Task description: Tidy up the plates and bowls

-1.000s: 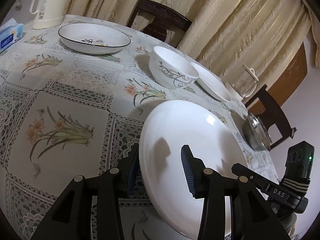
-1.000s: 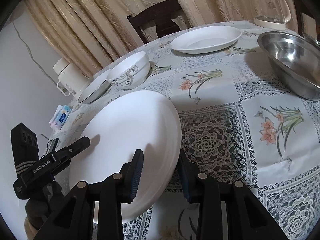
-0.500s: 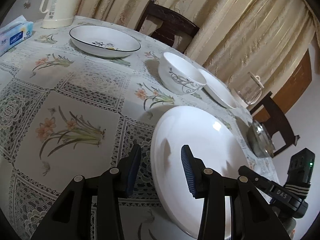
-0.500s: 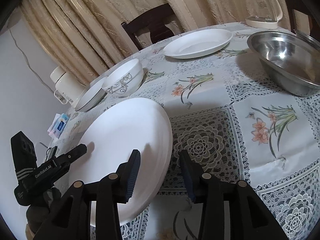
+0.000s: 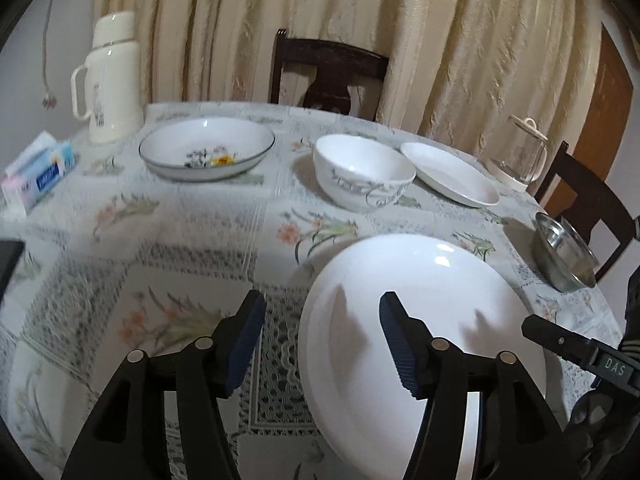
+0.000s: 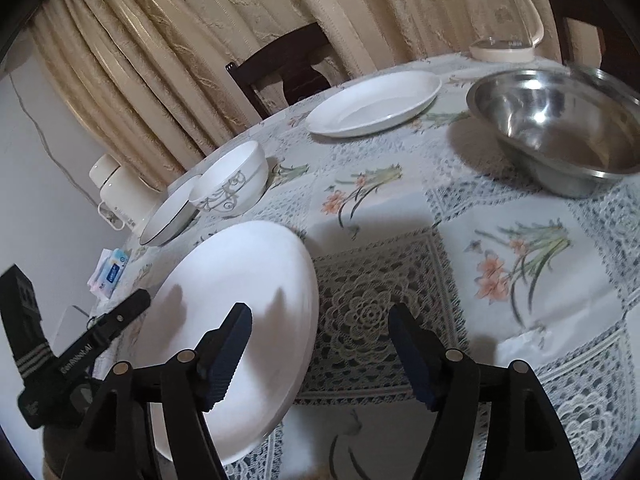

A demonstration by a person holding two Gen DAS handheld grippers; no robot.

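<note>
plates and bowls sit spread over the worktop (image 5: 200,216). large white plate (image 5: 420,320) lies at the near edge, its rim between the spread fingers of the left gripper (image 5: 320,332) and of the right gripper (image 6: 320,340), both wide apart. patterned bowl (image 5: 364,172) stands beside a smaller white plate (image 5: 448,172); steel bowl (image 6: 560,128) sits well apart.

Your way is open over the bare surface (image 5: 192,248) in the middle left of the frame. The patterned bowl (image 5: 362,174) and big plate (image 5: 420,320) block the right side.
</note>
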